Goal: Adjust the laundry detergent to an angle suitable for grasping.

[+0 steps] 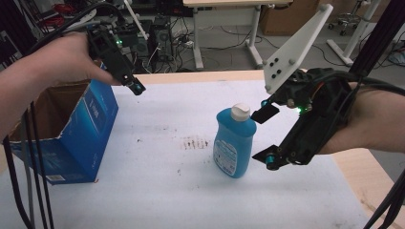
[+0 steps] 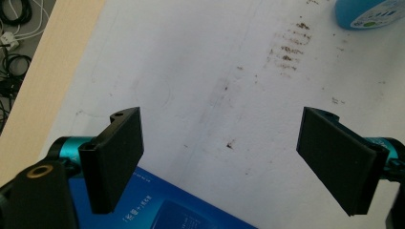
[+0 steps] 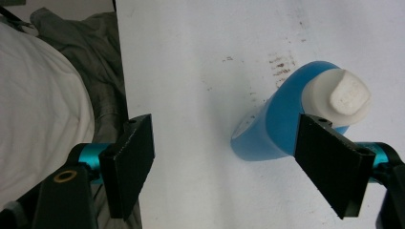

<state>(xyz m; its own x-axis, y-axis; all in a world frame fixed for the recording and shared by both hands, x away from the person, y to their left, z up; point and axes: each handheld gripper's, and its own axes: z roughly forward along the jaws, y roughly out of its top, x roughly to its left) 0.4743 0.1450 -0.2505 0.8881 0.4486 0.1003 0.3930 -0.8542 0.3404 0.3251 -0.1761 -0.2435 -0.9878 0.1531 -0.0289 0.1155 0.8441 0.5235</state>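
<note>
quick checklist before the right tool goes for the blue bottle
1. Right tool open: ok, jaws spread wide.
2. Blue plastic bottle with white cap upright on the white foam sheet: ok.
3. Bottle between the jaws: not ok, it sits beside one jaw in the right gripper view, off centre.
4. Cap closed: cannot tell.
5. Left tool out of the way: ok, open, over the open blue cardboard box.
6. Box ready to receive: ok, top open.

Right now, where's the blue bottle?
The blue bottle stands upright right of centre on the table, beside the open right gripper, with the box far left.
</note>
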